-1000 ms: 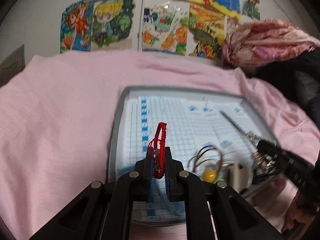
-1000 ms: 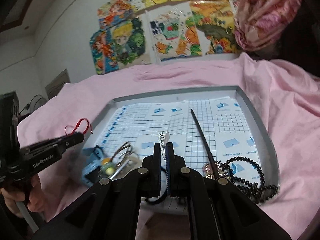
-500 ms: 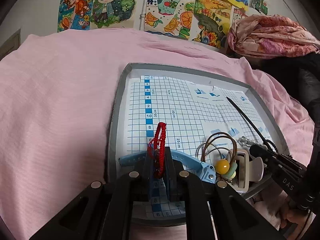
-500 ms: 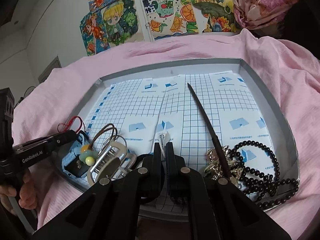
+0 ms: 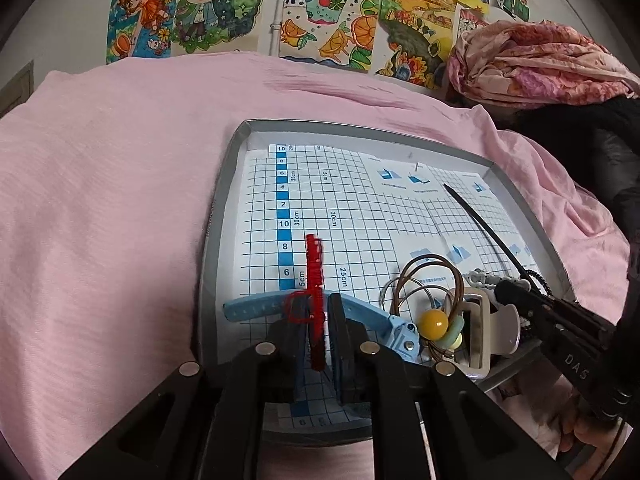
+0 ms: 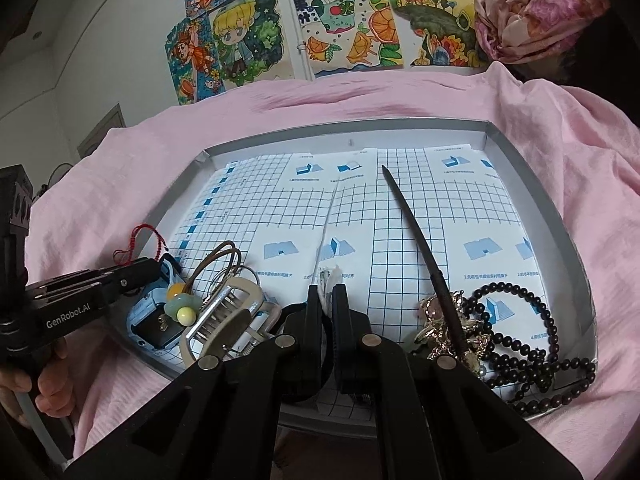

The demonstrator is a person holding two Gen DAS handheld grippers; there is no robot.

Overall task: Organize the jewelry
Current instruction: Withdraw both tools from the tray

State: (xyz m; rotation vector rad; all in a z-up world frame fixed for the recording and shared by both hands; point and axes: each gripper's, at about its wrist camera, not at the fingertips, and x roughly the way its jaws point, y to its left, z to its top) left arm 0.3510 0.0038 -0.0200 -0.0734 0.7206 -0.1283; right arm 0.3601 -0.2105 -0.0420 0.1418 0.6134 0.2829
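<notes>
Early stage: left gripper (image 5: 316, 320) pinches red cord bracelet (image 5: 315, 280), right gripper (image 6: 327, 304) pinches small white piece (image 6: 329, 274); other jewelry piled at tray (image 6: 560, 216) 6 o'clock, unsorted.

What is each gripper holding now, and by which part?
The left gripper pinches the red cord bracelet at its lower end. The right gripper pinches a small white item by its base.

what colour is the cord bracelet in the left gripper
Red, clearest in the left wrist view.
</notes>
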